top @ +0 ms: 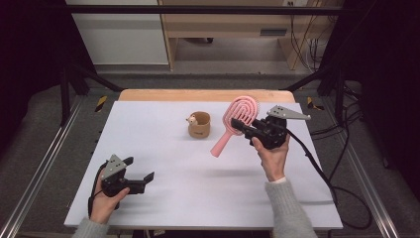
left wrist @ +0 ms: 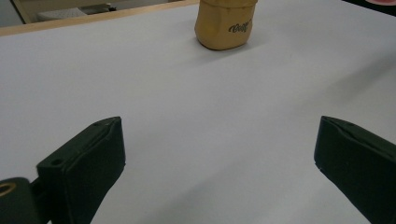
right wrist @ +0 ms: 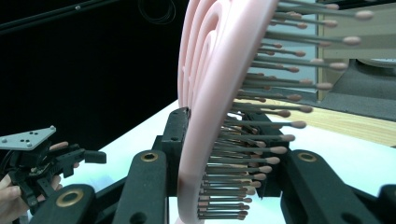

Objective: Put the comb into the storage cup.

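Two grippers work here, and they have different jobs. Your right gripper (top: 247, 130) is clamped on the head of the pink brush (top: 236, 117) and holds it in the air over the right half of the table (top: 163, 163), toward the far edge, with the handle hanging down and to the left. The brown cup (top: 199, 125) stands just beside it to the left, near the middle of the far edge. I judge that the step in hand is to carry the brush to the cup and put the handle into it.

To do it well, first lift the brush a little so the handle end passes over the rim, then turn your wrist until the handle points straight down, and lower slowly. Keep the jaws closed until the handle rests inside. The cup looks light, so a side push from the handle could tip it.

Your left gripper (top: 141, 174) rests near the front left corner with jaws wide apart and nothing between them. It could steady the cup if needed.

In the right gripper view, the jaws press on the brush (right wrist: 205, 116) across its head, bristles to one side; the high view is too small to tell this. In the left gripper view the cup (left wrist: 225, 23) has dark printed letters on its side.
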